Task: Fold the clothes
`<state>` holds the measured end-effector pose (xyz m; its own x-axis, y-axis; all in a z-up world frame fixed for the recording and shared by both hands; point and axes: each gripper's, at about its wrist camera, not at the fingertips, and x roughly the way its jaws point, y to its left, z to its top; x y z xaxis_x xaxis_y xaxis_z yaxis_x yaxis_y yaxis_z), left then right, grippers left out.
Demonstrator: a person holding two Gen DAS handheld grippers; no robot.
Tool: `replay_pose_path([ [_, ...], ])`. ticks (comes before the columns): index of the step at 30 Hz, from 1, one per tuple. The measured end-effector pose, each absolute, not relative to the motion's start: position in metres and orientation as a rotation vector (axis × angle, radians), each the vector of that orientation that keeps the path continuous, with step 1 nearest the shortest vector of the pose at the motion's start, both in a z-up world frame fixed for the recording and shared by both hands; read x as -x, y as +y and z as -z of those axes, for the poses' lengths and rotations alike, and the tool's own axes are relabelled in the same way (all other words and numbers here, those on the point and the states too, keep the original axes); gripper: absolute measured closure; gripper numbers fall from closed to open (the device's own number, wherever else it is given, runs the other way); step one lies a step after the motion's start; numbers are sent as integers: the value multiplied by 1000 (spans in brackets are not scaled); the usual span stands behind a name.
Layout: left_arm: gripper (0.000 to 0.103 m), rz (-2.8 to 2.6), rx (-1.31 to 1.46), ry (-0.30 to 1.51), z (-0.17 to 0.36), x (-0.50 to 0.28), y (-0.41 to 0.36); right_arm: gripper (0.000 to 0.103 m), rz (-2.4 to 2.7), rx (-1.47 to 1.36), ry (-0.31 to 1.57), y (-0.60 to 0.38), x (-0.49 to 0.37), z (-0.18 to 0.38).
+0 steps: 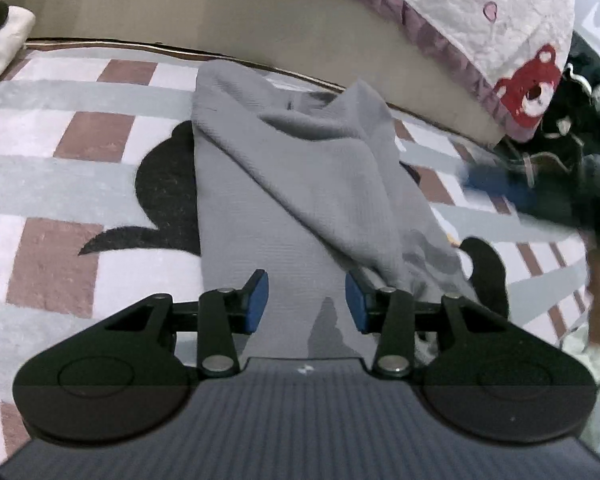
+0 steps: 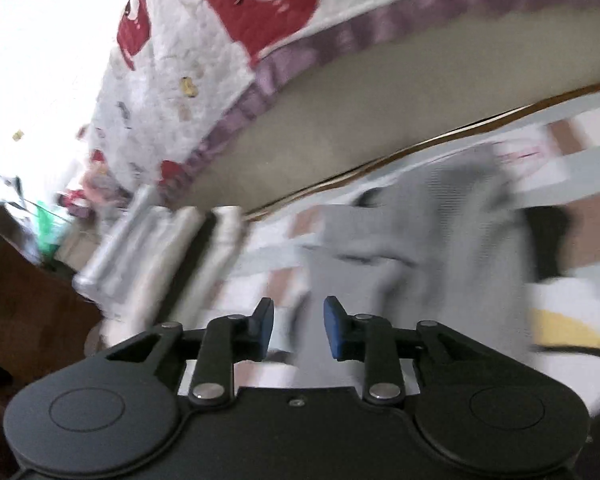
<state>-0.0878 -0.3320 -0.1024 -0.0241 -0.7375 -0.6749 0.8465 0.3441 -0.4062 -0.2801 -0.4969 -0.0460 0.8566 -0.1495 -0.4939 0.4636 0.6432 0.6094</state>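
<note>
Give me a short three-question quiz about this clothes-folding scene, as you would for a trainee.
1. True or false: the left gripper stands open over the grey ribbed knit garment.
2. The garment lies on: A) a bare wooden floor, B) a checked pink, grey and white rug, C) a metal table.
3. Fill in: the quilted white bedspread shows red ____.

Key: 1 true; 2 B; 3 bears.

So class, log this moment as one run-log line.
task: fold clothes | grey garment: partly folded on rug | left hand-held gripper: open, empty | right hand-held gripper: open, empty
</note>
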Motion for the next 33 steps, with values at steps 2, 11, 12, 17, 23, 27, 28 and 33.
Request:
replay_pose_path([
  [2, 61, 1284, -121, 962, 97, 90, -337, 69, 436, -688, 504, -482, 302, 52],
  [11, 26, 1283, -307, 1045, 114, 115, -424, 63, 478, -232, 817, -408, 323, 81],
  [12, 34, 1238, -338, 1030, 118, 116, -430, 62, 481, -205, 825, -405, 316, 84],
  [17, 91, 1225, -202, 921, 102, 106, -406, 78, 566, -102, 795, -400, 297, 100],
  [23, 71, 1028, 1, 931, 119, 85, -340, 93, 691, -196, 745, -394, 318, 90],
  [27, 71, 1017, 20, 982, 129, 74, -326, 93, 708, -259, 741, -400, 323, 95],
  [28, 73, 1033, 17, 962, 124, 75, -326, 93, 712, -263, 744, -400, 323, 95],
  [33, 99, 1132, -26, 896, 110, 78, -328, 93, 738, -249, 756, -393, 320, 93],
])
